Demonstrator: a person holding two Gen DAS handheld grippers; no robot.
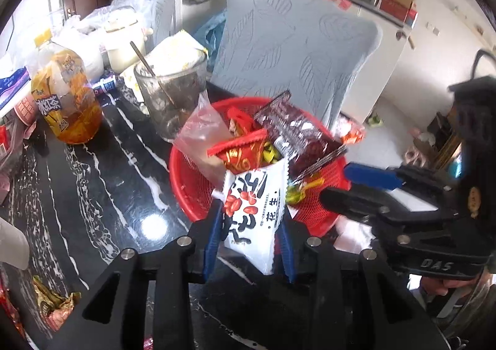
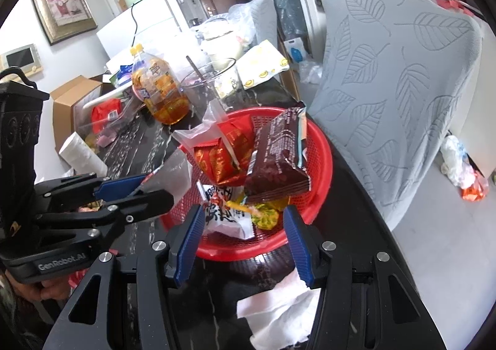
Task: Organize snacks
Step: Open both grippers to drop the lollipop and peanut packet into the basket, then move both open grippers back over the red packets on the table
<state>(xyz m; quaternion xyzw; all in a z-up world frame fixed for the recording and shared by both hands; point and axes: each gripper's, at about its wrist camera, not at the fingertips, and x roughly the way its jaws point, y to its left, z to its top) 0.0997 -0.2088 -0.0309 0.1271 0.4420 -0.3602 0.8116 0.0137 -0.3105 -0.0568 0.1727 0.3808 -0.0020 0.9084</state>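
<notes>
My left gripper (image 1: pixel 252 216) is shut on a white peanut packet (image 1: pixel 254 210) with red print, held just over the near rim of the red mesh basket (image 1: pixel 186 182). In the basket lie a dark brown packet (image 1: pixel 297 132), red packets (image 1: pixel 241 154) and a clear plastic bag (image 1: pixel 198 129). In the right wrist view my right gripper (image 2: pixel 243 219) stands open above the basket's (image 2: pixel 322 157) near side, with nothing pressed between its pads. Below it lie a white packet (image 2: pixel 223 213) and yellow sweets (image 2: pixel 263 213). The left gripper (image 2: pixel 155 188) shows at the left with the packet's (image 2: pixel 173 173) pale back.
On the black marble table (image 1: pixel 93 195) stand an iced tea bottle (image 1: pixel 66 98) and a glass with a spoon (image 1: pixel 170 95). A chair with a grey leaf cover (image 2: pixel 393 86) is behind the basket. White tissue (image 2: pixel 279 312) lies near me; loose snacks (image 1: pixel 52 306) sit at lower left.
</notes>
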